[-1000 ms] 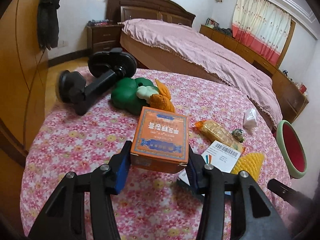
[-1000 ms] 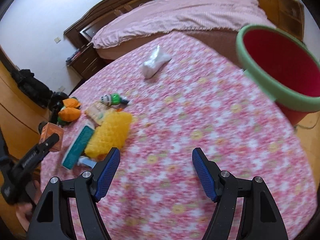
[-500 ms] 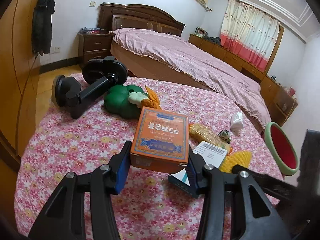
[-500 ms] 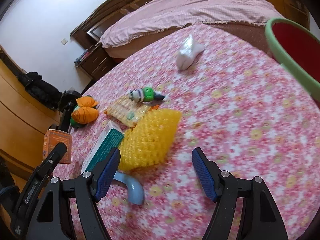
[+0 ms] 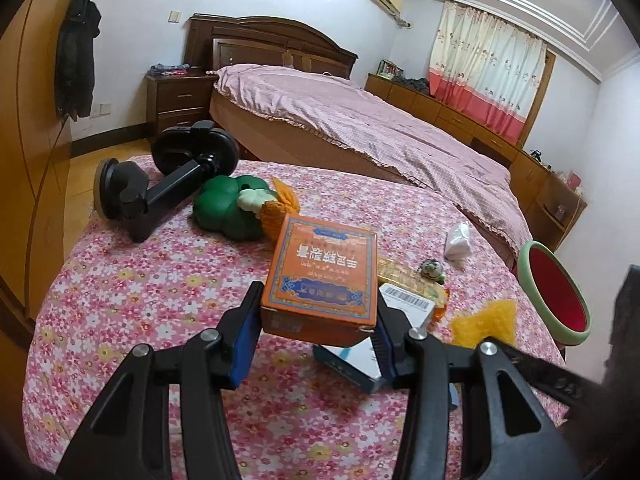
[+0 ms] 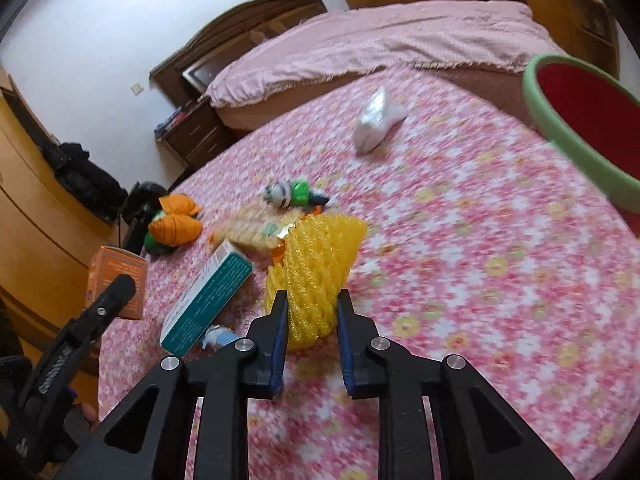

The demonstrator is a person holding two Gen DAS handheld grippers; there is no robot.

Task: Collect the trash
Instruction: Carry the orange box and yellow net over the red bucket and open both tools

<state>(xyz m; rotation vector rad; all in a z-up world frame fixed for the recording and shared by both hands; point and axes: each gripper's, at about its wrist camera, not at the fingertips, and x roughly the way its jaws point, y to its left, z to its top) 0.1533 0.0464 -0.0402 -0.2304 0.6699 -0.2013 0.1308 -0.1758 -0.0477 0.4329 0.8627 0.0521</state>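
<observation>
The left hand-held gripper (image 5: 318,330) is clamped on an orange box (image 5: 322,280), its blue pads pressing the box's two sides, and the box is held up off the worktop (image 5: 160,288), which is covered in a pink flowered cloth. The right hand-held gripper (image 6: 312,316) has its pads closed in on the near end of a yellow foam net (image 6: 316,268), which is squeezed narrow between them while its far end fans out on the cloth. Just left of the net lies a teal and white carton (image 6: 208,300), and beyond it a clear snack wrapper (image 6: 252,232) and a small green and white toy (image 6: 290,194). A white crumpled bag (image 6: 374,126) sits well apart, toward the far right of the worktop. At the right edge stands a bin (image 6: 576,120) with a green rim and red inside, its mouth tilted toward the worktop. On the far left, a plush carrot (image 5: 248,210) with green leaves lies touching a black suction-cup holder (image 5: 168,176). Behind the worktop is a bed (image 5: 360,128) with a pink cover.
</observation>
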